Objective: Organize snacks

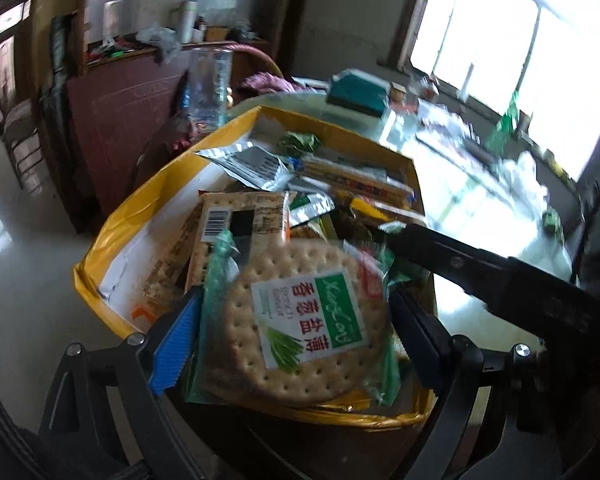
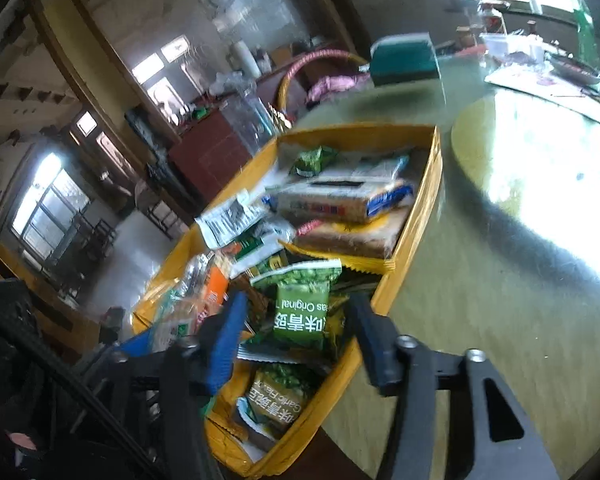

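Note:
A yellow cardboard box (image 1: 148, 200) full of snack packets stands on the glass table; it also shows in the right wrist view (image 2: 416, 216). My left gripper (image 1: 296, 324) is shut on a round cracker packet (image 1: 300, 320) with a green label, held over the box's near end. My right gripper (image 2: 296, 320) is open around a green pea packet (image 2: 300, 312) lying in the box; I cannot tell if the pads touch it. The right gripper's black finger (image 1: 440, 252) reaches in from the right in the left wrist view.
A teal box (image 2: 404, 60) and a pink-handled basket (image 2: 320, 60) stand beyond the yellow box. A clear plastic bottle (image 1: 208, 84) is at the table's far left edge. Clutter (image 1: 512, 160) lies near the window. The glass tabletop (image 2: 500, 260) lies to the right.

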Available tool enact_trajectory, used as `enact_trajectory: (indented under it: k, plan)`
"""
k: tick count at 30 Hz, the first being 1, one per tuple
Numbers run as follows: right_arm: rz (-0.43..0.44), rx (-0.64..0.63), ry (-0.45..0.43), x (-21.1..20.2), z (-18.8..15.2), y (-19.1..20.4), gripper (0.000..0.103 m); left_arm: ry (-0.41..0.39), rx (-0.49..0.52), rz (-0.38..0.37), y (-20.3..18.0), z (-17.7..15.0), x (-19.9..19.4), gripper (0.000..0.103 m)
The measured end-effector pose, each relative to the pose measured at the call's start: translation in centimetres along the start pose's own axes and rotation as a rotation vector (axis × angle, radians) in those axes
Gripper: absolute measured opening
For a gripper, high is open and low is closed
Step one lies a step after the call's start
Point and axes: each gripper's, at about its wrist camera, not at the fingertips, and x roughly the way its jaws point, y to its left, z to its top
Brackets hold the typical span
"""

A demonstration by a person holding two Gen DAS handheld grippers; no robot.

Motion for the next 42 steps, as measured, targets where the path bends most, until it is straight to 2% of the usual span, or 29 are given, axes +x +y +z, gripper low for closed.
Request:
enact_trajectory:
  k: [4, 6, 9, 12, 15, 17, 21, 27, 34, 42]
  plan:
    - [-0.002, 0.009, -0.038, -1.3, -0.3, 0.0, 0.071, 0.017, -0.061, -0.001, 0.1, 0.0, -0.2, 0.091]
    - [-0.003, 0.047, -0.067, -2.0, -0.7, -0.3, 0.071, 0.046, -0.023, 0.009, -0.5, 0.1, -0.2, 0.091]
    - [0.019, 0.067, -0.083, -2.7, -1.2, -0.4, 0.072, 0.026, 0.069, 0.091, -1.9, -0.3, -0.7, 0.091]
    - [0.016, 0.077, -0.083, -3.1, -1.5, -0.4, 0.072, 0.031, 0.130, 0.135, -2.8, -0.8, -0.7, 0.091]
    - [0.019, 0.092, -0.085, -3.5, -1.8, -0.4, 0.072, 0.051, 0.158, 0.174, -3.4, -1.1, -0.7, 0.091]
    - [0.017, 0.101, -0.089, -3.9, -2.0, -0.5, 0.072, 0.058, 0.147, 0.174, -3.4, -1.1, -0.9, 0.091]
    - [-0.007, 0.118, -0.100, -4.7, -2.3, -0.7, 0.072, 0.033, 0.102, 0.154, -3.1, -1.2, -2.0, 0.091]
    - [-0.006, 0.151, -0.098, -5.3, -2.9, -0.6, 0.072, -0.011, 0.089, 0.145, -3.3, -1.4, -3.2, 0.091]
    - [-0.012, 0.135, -0.113, -5.9, -3.0, 0.0, 0.072, 0.011, 0.196, 0.177, -4.6, -1.6, -3.5, 0.091]
    - [-0.014, 0.146, -0.098, -5.8, -3.0, -0.3, 0.072, 0.023, 0.184, 0.158, -4.3, -1.5, -3.3, 0.091]
